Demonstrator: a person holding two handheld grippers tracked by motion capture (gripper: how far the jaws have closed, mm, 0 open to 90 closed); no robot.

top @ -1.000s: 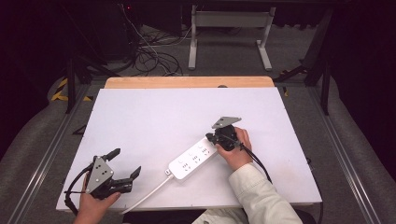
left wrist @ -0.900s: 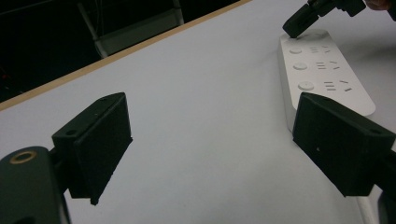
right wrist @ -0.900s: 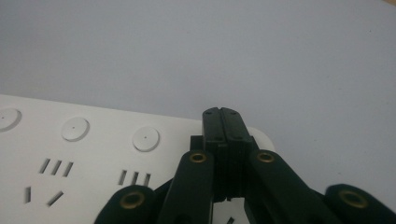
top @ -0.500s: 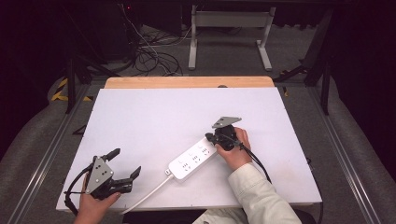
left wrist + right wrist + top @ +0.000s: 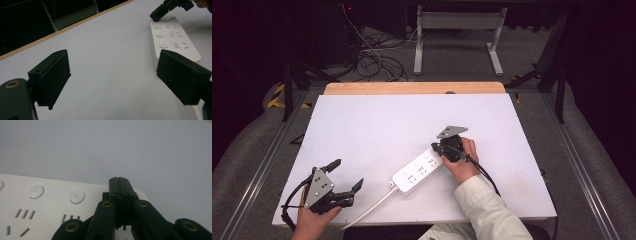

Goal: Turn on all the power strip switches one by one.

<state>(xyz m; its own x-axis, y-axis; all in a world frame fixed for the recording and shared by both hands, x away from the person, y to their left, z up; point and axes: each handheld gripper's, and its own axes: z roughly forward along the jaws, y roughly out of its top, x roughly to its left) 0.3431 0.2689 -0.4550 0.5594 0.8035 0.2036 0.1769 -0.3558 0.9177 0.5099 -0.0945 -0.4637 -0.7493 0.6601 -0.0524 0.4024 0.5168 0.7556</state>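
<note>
White counter (image 5: 377,125), rectangular, with a bare wooden strip along its far edge; dark floor beyond it carrying a tangle of black cables (image 5: 372,62) and a grey metal frame (image 5: 457,30).

Power strip (image 5: 418,171): white, three socket groups each with a round button, lying diagonally at the near middle of the counter, its white cord (image 5: 367,212) running off toward the near edge.

Right tongs (image 5: 438,148): held in the person's right hand (image 5: 462,157) (pale sleeve visible), tips pressed together with nothing between them, resting on the far right end of the power strip; the right gripper view shows the joined tips at the strip's rounded end, beside the last button.

Left tongs (image 5: 346,175): held at the near left corner of the counter, jaws spread wide apart and gripping nothing, well to the left of the power strip; a grey three-cornered plate sits on top.
</note>
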